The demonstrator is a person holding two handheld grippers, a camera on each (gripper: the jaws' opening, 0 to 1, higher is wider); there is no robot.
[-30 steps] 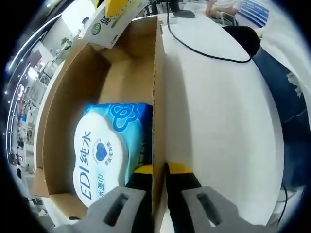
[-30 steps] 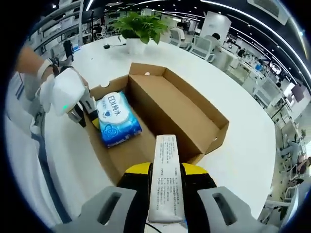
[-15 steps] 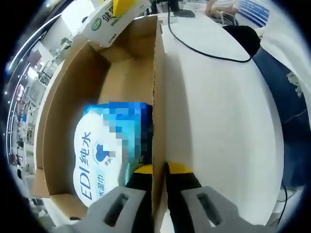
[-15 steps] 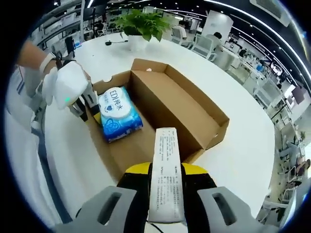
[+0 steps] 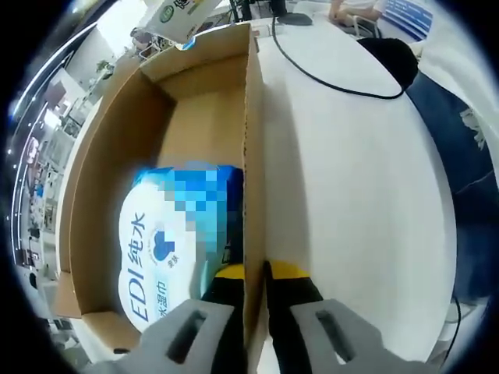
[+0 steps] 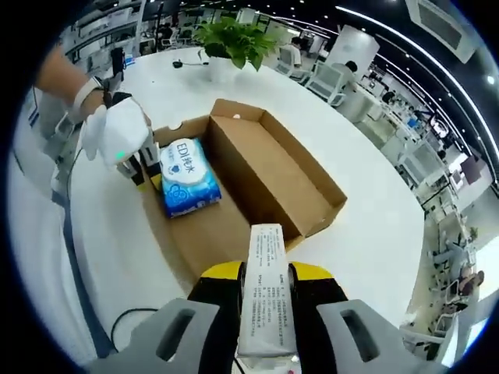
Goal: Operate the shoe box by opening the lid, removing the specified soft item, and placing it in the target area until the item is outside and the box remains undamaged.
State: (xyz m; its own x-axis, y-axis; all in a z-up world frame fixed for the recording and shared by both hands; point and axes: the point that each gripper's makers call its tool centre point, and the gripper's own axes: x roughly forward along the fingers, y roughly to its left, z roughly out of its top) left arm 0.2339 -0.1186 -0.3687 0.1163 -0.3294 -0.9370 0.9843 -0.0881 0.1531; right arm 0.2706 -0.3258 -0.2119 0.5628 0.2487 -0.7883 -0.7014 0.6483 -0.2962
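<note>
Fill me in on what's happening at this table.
A person works an open cardboard shoe box with two handheld grippers. The left gripper is clamped on the box's side wall. The right gripper holds a white printed packet above the table, outside the box. A blue pack of wet wipes lies inside the box.

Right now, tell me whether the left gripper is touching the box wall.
Touching. In the left gripper view, the left gripper pinches the cardboard box wall between its jaws, no gap showing.
</note>
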